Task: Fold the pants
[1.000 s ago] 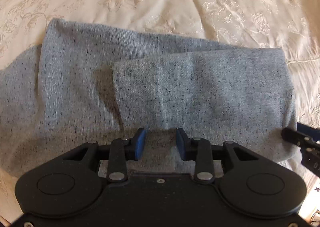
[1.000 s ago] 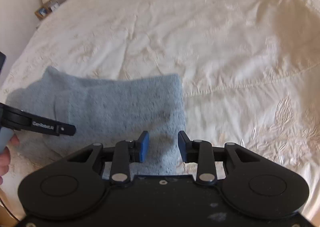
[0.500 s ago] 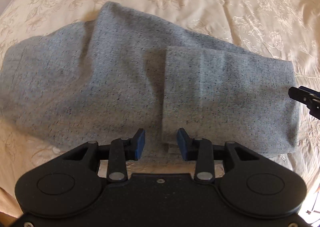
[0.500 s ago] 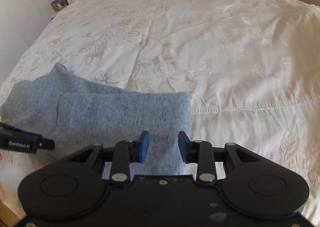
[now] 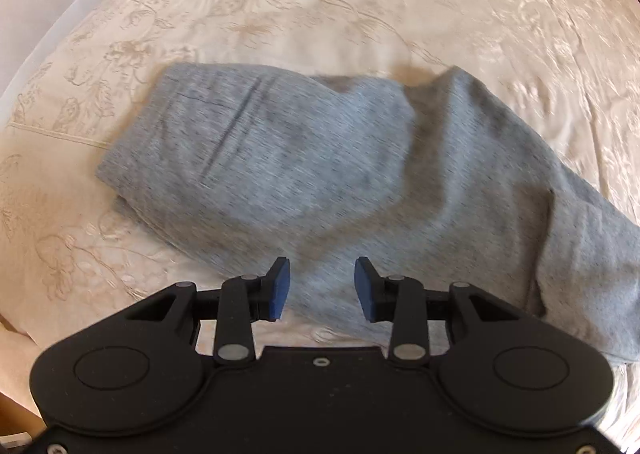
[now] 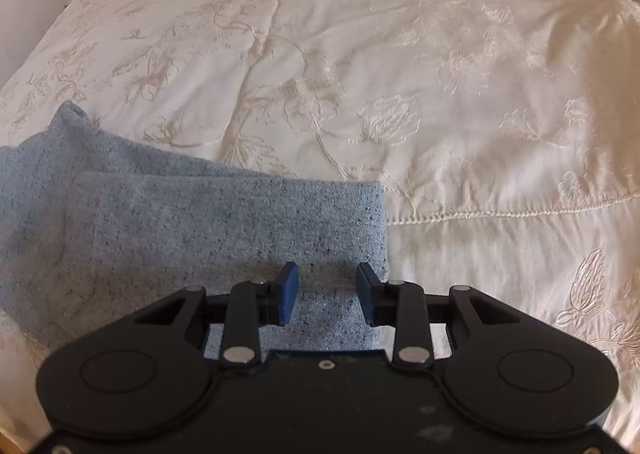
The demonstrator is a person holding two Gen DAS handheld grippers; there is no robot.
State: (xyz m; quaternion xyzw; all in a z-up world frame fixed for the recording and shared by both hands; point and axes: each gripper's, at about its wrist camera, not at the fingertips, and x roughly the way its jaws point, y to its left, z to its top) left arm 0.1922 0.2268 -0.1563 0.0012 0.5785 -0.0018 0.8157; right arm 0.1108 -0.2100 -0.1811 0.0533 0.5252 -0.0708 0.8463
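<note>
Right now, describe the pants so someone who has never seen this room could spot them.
Look for the big bed with the cream bedspread stitched with flowers. Near its edge lies a flat bundle, the pants, partly folded. They are speckled grey knit, the only dark patch on that pale cover.

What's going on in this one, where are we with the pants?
A person is folding grey pants on a cream embroidered bedspread, with a handheld gripper in each hand. The pants are already doubled over, with one end laid back on top of the rest. Both the left gripper and the right gripper hang over the near edge of the fabric, jaws apart and nothing pinched in them. The left view is blurred. The bundle looks loose, so another fold or some tidying seems likely.
</note>
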